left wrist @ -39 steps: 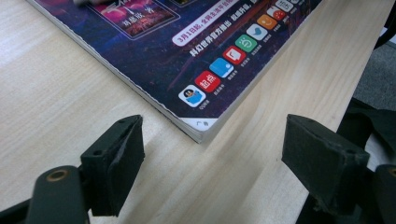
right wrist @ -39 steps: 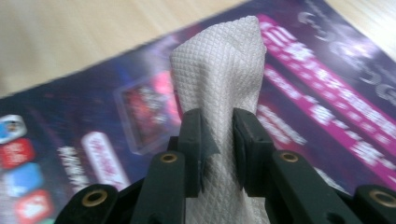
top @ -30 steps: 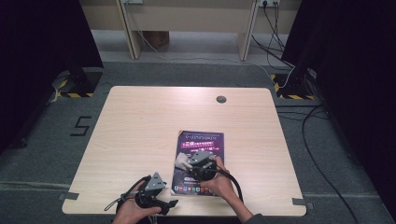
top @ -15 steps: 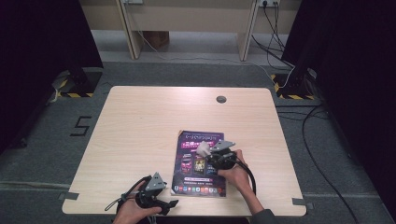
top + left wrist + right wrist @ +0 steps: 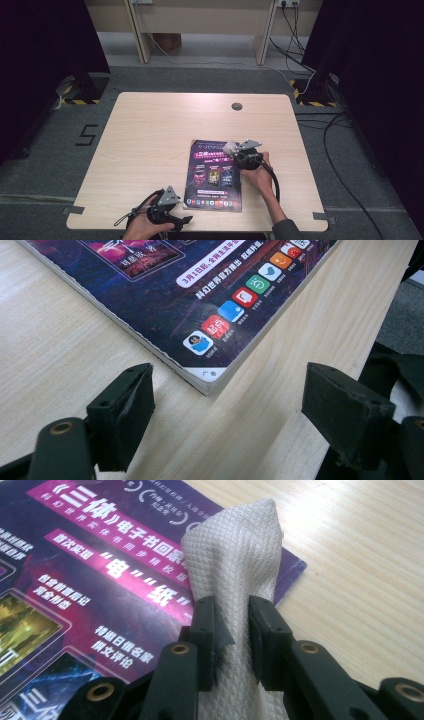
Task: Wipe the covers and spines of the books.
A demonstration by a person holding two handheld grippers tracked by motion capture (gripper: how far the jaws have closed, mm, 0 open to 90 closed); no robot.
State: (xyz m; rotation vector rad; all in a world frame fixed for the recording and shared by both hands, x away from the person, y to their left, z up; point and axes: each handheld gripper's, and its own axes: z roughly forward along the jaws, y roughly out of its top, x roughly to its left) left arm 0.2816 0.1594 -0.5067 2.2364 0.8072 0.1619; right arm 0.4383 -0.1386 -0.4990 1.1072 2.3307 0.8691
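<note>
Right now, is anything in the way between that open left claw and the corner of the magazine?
Nothing visible. The left gripper stands open with the magazine corner just ahead, bare table between. The right gripper holds the white cloth over the cover's far end.

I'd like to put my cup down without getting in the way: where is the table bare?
Bare: the far half beyond the magazine, around the grommet hole, and the left side. Crowded: near edge, with left gripper and right gripper holding a white cloth.

Both grippers black. Left gripper (image 5: pixel 176 220): grey three-cornered top plate, black cable trailing, blocky matte pads (image 5: pixel 125 415), brass-coloured pivot screws. Right gripper (image 5: pixel 235 150): same grey plate, looping black cable, brass-ringed pivots. Dark grey sleeve (image 5: pixel 286 231) on right forearm.
</note>
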